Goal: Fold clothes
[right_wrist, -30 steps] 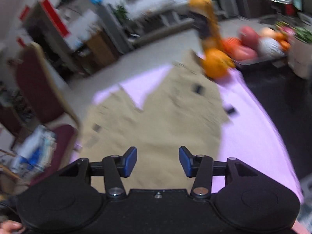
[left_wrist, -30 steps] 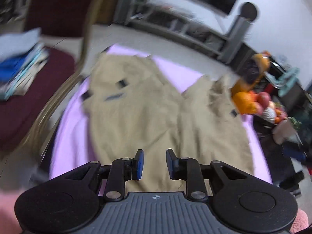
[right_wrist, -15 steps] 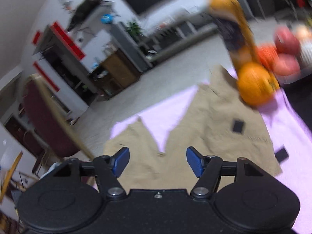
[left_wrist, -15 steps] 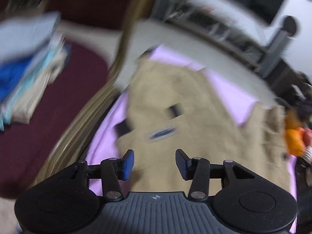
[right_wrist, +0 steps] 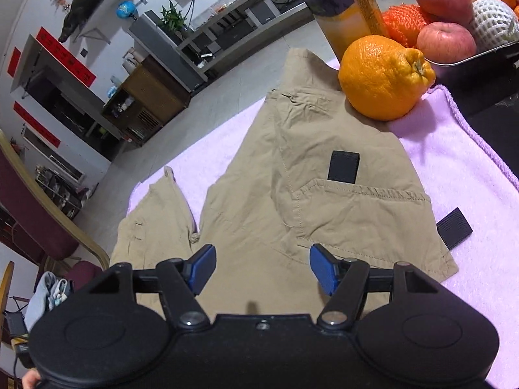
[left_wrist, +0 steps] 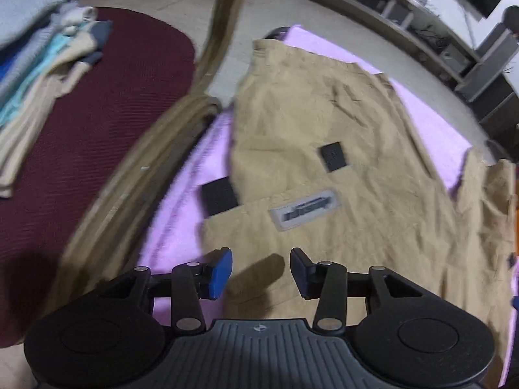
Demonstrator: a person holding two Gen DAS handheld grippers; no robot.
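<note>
Tan shorts [left_wrist: 340, 149] lie spread flat on a pink towel [left_wrist: 181, 201], with black Velcro tabs and a grey label [left_wrist: 306, 209]. They also show in the right wrist view [right_wrist: 292, 194] on the towel [right_wrist: 470, 175]. My left gripper [left_wrist: 261, 269] is open and empty, low over the shorts' left pocket edge. My right gripper [right_wrist: 262, 267] is open and empty, just above the shorts near the right pocket.
A maroon chair [left_wrist: 97, 123] with a stack of folded clothes [left_wrist: 39, 52] stands left of the towel. A large orange [right_wrist: 384, 76], a bottle [right_wrist: 347, 3] and a tray of fruit [right_wrist: 454, 13] sit at the far right; the orange rests on a shorts leg.
Both grippers opened wider and moved down closer to the shorts. The left one swung to the shorts' left side, the right one toward the right pocket.
</note>
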